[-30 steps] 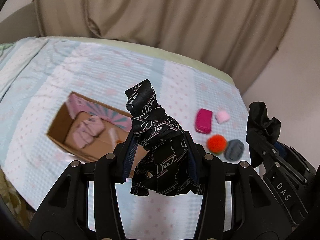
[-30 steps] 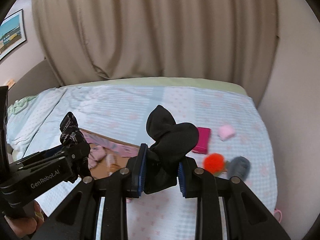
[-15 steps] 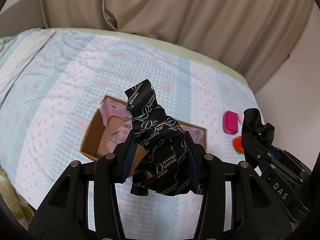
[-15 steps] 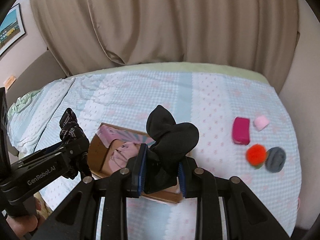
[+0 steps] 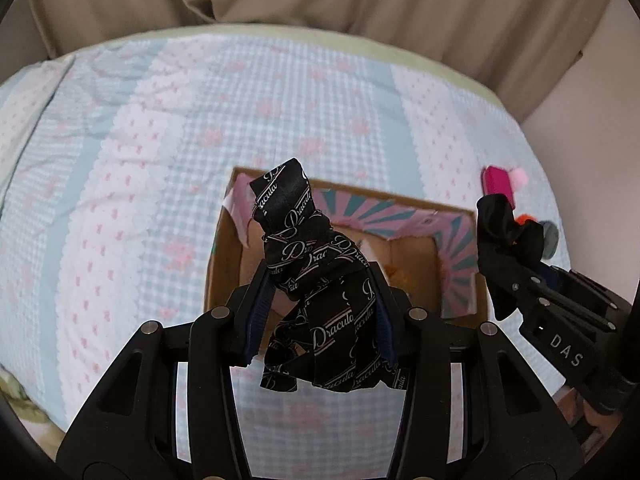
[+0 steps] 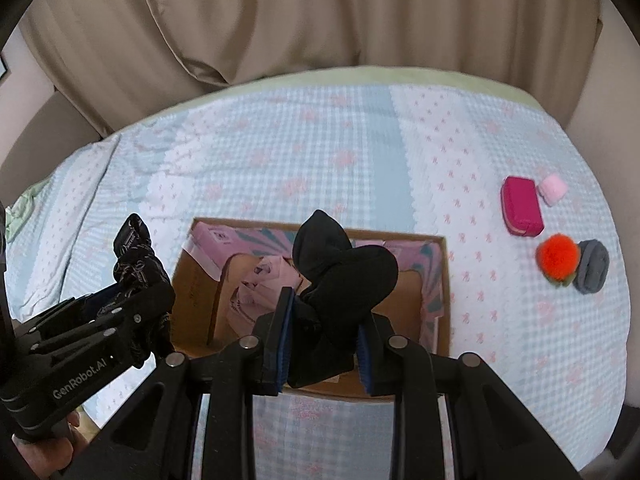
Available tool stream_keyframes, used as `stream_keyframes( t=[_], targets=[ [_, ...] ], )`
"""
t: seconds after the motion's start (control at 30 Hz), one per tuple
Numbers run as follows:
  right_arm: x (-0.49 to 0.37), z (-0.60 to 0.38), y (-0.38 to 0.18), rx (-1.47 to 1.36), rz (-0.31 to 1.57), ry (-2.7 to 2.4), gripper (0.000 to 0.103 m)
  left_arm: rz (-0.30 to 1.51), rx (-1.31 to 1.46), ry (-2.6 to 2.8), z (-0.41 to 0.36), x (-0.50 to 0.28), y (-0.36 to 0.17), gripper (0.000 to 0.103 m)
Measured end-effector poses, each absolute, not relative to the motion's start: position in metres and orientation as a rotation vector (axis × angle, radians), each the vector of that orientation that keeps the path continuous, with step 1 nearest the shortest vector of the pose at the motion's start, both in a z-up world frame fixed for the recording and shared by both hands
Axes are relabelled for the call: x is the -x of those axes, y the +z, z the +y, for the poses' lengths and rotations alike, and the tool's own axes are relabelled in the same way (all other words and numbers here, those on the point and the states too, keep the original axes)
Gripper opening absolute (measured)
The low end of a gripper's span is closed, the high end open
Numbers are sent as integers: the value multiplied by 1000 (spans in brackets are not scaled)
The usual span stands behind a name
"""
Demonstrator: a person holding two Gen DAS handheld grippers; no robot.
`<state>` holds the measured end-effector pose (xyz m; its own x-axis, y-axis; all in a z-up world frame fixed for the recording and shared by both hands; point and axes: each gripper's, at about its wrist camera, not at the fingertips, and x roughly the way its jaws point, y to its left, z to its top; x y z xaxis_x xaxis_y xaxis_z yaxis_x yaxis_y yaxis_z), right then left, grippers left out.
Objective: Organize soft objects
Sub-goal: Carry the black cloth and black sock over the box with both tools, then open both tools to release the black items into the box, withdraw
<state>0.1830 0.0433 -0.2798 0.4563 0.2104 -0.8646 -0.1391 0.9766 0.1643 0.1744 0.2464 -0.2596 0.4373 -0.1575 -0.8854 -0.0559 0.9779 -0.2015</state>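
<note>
My left gripper [image 5: 318,320] is shut on a black printed "Dracula" cloth [image 5: 316,280] and holds it above the near side of an open cardboard box [image 5: 224,264]. My right gripper [image 6: 324,344] is shut on a plain black cloth [image 6: 344,276] and holds it over the same box [image 6: 192,280], which has pink items [image 6: 264,280] inside. The left gripper with its cloth also shows in the right wrist view [image 6: 136,264]. The right gripper shows at the right edge of the left wrist view [image 5: 504,240].
The box lies on a bed with a blue and pink checked sheet [image 6: 320,152]. To the right lie a magenta pouch [image 6: 522,210], a pale pink puff [image 6: 553,188], an orange pompom [image 6: 558,256] and a grey roll [image 6: 593,266]. Beige curtain [image 6: 280,20] hangs behind.
Both grippers have moved forward and higher over the box, each still holding its cloth. The box now sits centred under them.
</note>
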Motion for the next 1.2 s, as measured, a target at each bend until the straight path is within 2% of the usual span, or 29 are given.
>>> stream_keyframes(
  t=[0.67, 0.7, 0.73, 0.77, 0.8, 0.83, 0.87, 0.9, 1.2],
  targets=[
    [-246, 28, -384, -129, 1325, 138, 25, 1363, 136, -175, 218, -244, -380, 41],
    [-250, 27, -388, -132, 1339, 136, 25, 1368, 133, -181, 216, -246, -382, 45],
    [-253, 27, -392, -134, 1351, 137, 27, 1368, 118, -184, 213, -249, -384, 58],
    [-257, 26, -396, -139, 1363, 141, 32, 1368, 96, -182, 212, -250, -385, 69],
    [-258, 26, -398, -146, 1365, 144, 54, 1372, 77, -186, 211, -250, -386, 96],
    [-260, 24, -400, -167, 1362, 151, 85, 1377, 59, -185, 210, -251, -387, 103],
    [-261, 23, -400, -184, 1357, 158, 98, 1381, 45, -190, 208, -251, -389, 103],
    [-261, 21, -400, -210, 1346, 171, 103, 1383, 38, -198, 207, -251, -389, 103],
    [-254, 19, -400, -232, 1342, 180, 103, 1392, 16, -203, 205, -242, -386, 103]
  ],
)
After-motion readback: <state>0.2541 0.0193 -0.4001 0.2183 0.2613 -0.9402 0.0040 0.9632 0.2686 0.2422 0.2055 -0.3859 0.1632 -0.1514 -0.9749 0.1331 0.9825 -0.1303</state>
